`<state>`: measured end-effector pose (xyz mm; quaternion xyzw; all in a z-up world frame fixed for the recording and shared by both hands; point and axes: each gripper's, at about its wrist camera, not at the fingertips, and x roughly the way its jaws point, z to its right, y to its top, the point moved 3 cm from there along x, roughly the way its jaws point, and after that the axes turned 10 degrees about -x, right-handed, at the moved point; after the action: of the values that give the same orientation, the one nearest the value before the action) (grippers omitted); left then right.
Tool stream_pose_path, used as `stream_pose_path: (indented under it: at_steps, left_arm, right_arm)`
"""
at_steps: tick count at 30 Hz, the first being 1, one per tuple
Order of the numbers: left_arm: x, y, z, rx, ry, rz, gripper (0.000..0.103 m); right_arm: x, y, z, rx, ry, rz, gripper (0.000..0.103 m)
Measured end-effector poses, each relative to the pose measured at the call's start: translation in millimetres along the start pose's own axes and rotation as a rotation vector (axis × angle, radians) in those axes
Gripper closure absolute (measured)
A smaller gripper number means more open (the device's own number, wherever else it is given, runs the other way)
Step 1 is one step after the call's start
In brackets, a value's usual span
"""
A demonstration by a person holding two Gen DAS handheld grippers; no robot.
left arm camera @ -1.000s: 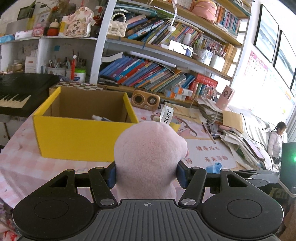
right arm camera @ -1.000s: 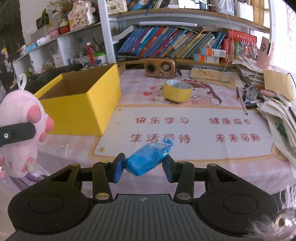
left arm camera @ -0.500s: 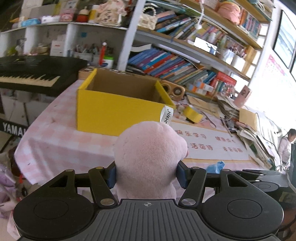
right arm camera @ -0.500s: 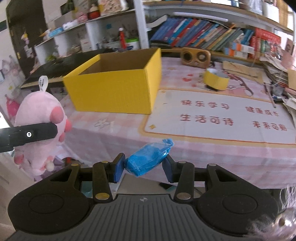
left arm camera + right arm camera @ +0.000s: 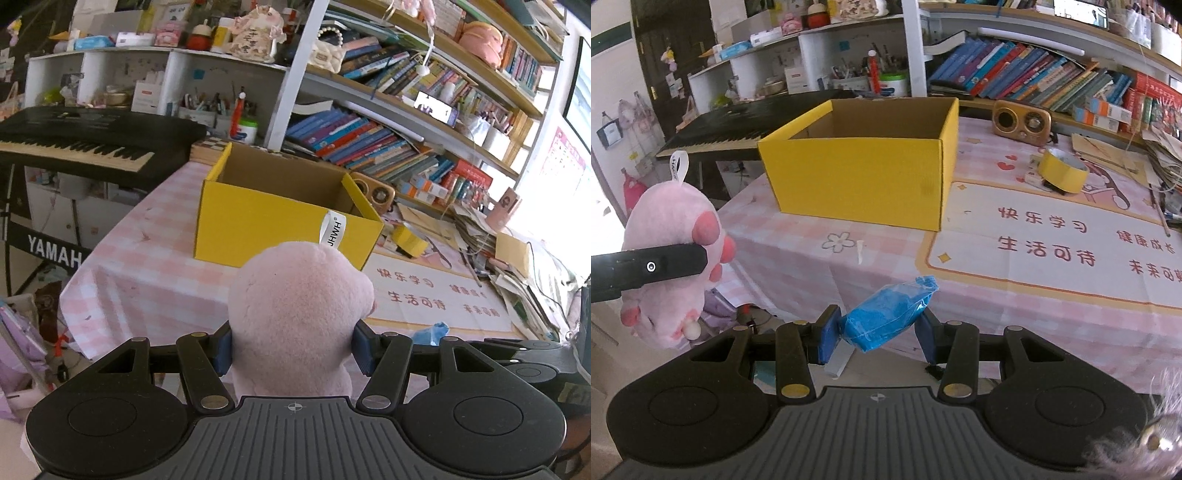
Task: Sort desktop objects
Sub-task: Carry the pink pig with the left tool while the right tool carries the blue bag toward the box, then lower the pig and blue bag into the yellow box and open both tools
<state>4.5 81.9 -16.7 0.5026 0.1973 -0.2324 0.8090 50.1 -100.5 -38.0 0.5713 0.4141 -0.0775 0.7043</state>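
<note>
Holding: left gripper (image 5: 291, 350) clamped on a pink plush toy (image 5: 299, 306), its pads pressed into the soft sides; right gripper (image 5: 877, 334) closed narrow on a blue wrapped packet (image 5: 888, 317)
Destination: yellow cardboard box (image 5: 864, 177), open-topped, standing on the pink checked tablecloth (image 5: 812, 236)
Key relation, left: in the left wrist view the box lies at 12 o'clock from the plush, beyond the near table edge, so the gripper points almost straight at it
Key relation, right: in the right wrist view the box sits at about 12 o'clock, slightly toward 11, well apart from the packet
Packet axis: long axis slants from 7 to 1 o'clock across the jaws, the crimped end upward
Which hand is nearer: cannot tell for certain; both hang short of the table edge, the plush at 9 o'clock of the packet
Other clutter: yellow tape roll (image 5: 1062, 171) at 2 o'clock of the box, small wooden radio (image 5: 1021, 122) behind it
Box contents: interior mostly hidden from both views
Judgement: both items look ready to carry forward and up over the near wall, then drop inside; the plush's bulk may brush the rim
</note>
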Motion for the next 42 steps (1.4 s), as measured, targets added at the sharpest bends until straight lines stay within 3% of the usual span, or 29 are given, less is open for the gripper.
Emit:
stream_pose_path:
  at_steps: [15, 23, 35, 42]
  left_arm:
    - [7.3, 8.6, -5.1, -0.027, 0.021, 0.011, 0.042]
    - [19.5, 30.2, 2.2, -0.001, 0.048, 0.053, 0.042]
    - [64.3, 101.3, 31.6, 0.093, 0.045, 0.151, 0.042]
    - [108.3, 136.6, 41.0, 0.149, 0.086, 0.164, 0.042]
  right_arm:
    - [13.8, 18.0, -5.5, -0.042, 0.037, -0.002, 0.062]
    - [28.1, 36.3, 3.0, -0.063, 0.068, 0.027, 0.062]
    - [46.6, 113.1, 34.0, -0.105, 0.098, 0.159, 0.062]
    - [71.8, 159.3, 63.5, -0.107, 0.093, 0.220, 0.062]
